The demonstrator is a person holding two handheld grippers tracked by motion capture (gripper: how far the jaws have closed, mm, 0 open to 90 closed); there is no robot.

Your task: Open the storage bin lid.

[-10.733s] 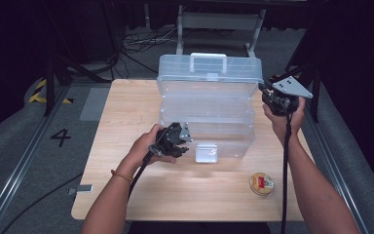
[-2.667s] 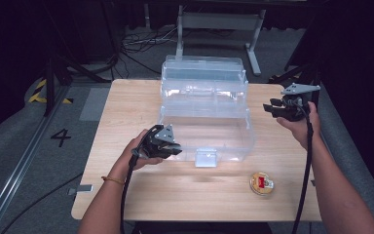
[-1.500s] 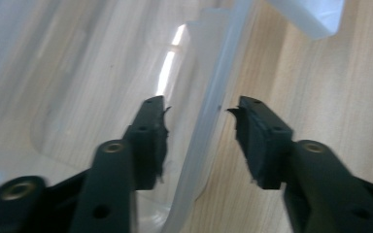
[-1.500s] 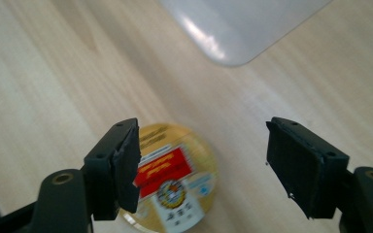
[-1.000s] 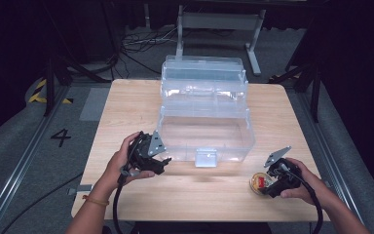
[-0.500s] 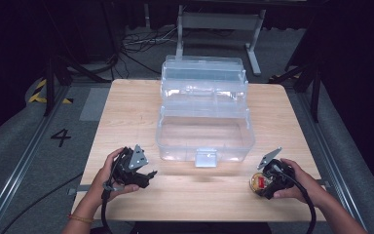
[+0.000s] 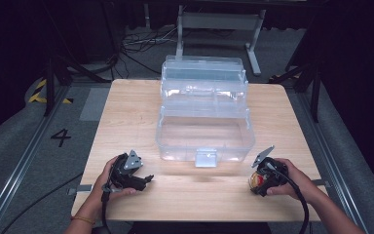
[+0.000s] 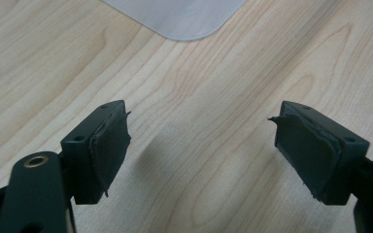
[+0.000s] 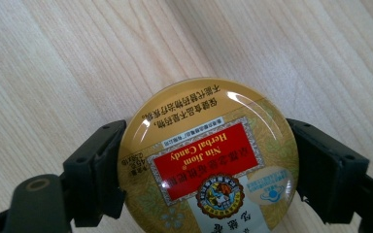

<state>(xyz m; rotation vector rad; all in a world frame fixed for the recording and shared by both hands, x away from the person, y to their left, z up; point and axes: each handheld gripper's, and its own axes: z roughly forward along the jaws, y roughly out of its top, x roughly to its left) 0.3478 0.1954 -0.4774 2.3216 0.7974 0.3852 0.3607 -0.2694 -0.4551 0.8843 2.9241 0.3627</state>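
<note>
Candy tin (image 9: pixel 208 160) bottom cropped off.

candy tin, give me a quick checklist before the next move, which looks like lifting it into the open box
1. Jaws on both sides of the candy tin: ok, the right gripper has one at each edge in the right gripper view.
2. Firm clamp on the tin: cannot tell, the pads look in contact but the squeeze doesn't show.
3. Tin lying flat on the table: ok, label up.
4. Clear box open: ok, lid is up and the front compartment looks empty.
5. Left gripper out of the way: ok, open, empty, over bare wood at the near left of the table.
6. Path from tin to box free: ok, nothing lies between them.
</note>
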